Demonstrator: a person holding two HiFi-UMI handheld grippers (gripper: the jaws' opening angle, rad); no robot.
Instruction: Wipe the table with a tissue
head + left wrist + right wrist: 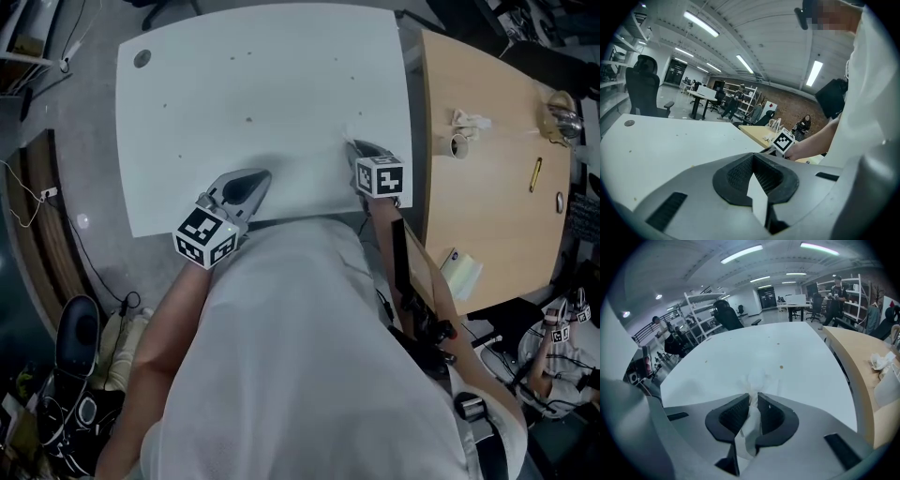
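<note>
The white table [234, 94] carries several small dark specks. My right gripper [357, 147] rests low at the table's near right edge, shut on a white tissue. In the right gripper view the tissue [756, 379] is pinched between the jaws [753, 398], its crumpled end pressed on the table top ahead of them. My left gripper [259, 176] sits near the table's front edge, left of the right one. Its jaws [752, 160] meet at the tip with nothing between them. The right gripper's marker cube [783, 141] shows in the left gripper view.
A wooden table [497, 216] adjoins on the right, with a tape roll [458, 145], a crumpled tissue [470, 120], a shiny metal object [562, 117] and a yellow pencil [534, 174]. Cables and a chair [75, 337] lie on the floor at the left.
</note>
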